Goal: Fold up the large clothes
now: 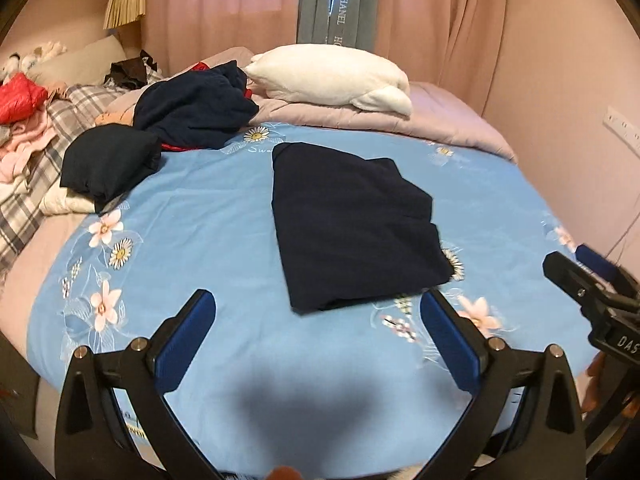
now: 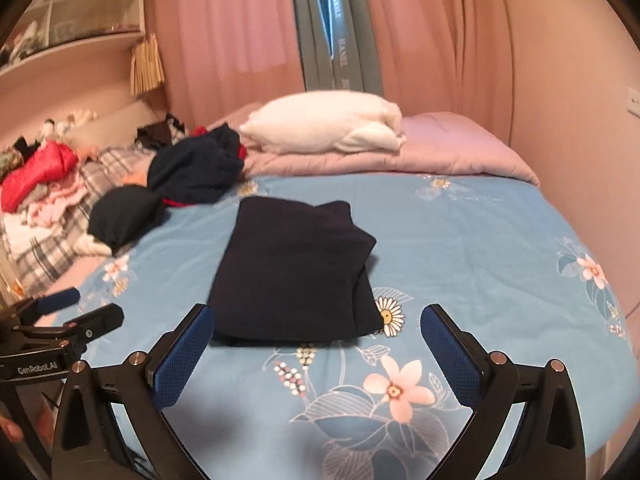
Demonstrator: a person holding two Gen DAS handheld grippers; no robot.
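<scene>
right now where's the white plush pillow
In both wrist views the white plush pillow lies at the bed's far end on the folded pink quilt, right of the crumpled navy clothes.

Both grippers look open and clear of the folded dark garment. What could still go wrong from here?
The folded navy garment has an uneven right edge with layers sticking out; lifting it may undo the fold. The crumpled navy pile lies close to another folded dark bundle, so grabbing it with the left gripper could drag that bundle.
</scene>
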